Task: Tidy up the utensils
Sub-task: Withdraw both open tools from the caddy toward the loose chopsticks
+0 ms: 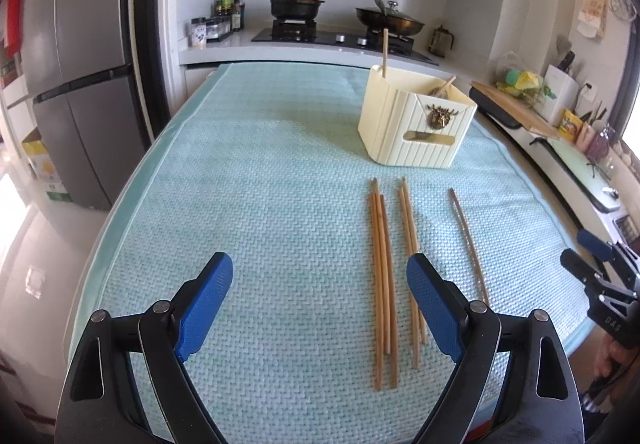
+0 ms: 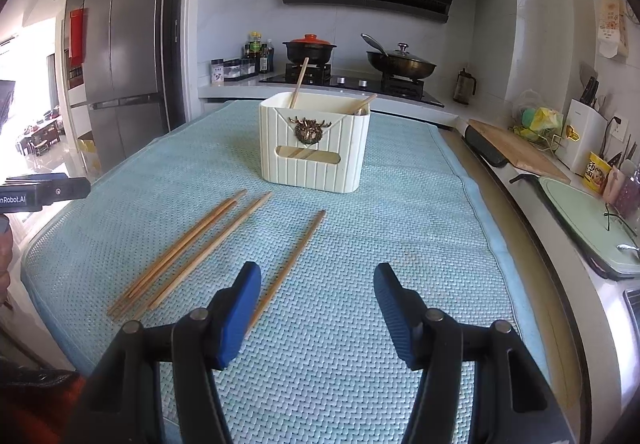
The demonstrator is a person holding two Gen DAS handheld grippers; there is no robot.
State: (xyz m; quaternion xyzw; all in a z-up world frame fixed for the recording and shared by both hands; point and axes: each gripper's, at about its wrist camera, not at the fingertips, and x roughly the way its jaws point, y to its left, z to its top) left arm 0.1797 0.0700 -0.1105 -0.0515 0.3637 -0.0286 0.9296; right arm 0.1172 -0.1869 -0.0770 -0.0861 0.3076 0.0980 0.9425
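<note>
I am holding the left gripper (image 1: pixel 320 304) spread wide over the pale green mat (image 1: pixel 260 184), nothing between its blue pads, with the bundle of three chopsticks (image 1: pixel 382 276) lying just inside its right finger. I am keeping the right gripper (image 2: pixel 316 308) parted and empty too, a single chopstick (image 2: pixel 294 258) running beside its left pad. The cream holder (image 2: pixel 316 142) is standing further back, one chopstick upright in it.

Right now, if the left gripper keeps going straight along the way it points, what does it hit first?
Most likely the bare light blue woven mat. The open left gripper angles down at it, and the nearest group of wooden chopsticks lies near its right finger, though depth is uncertain.
</note>
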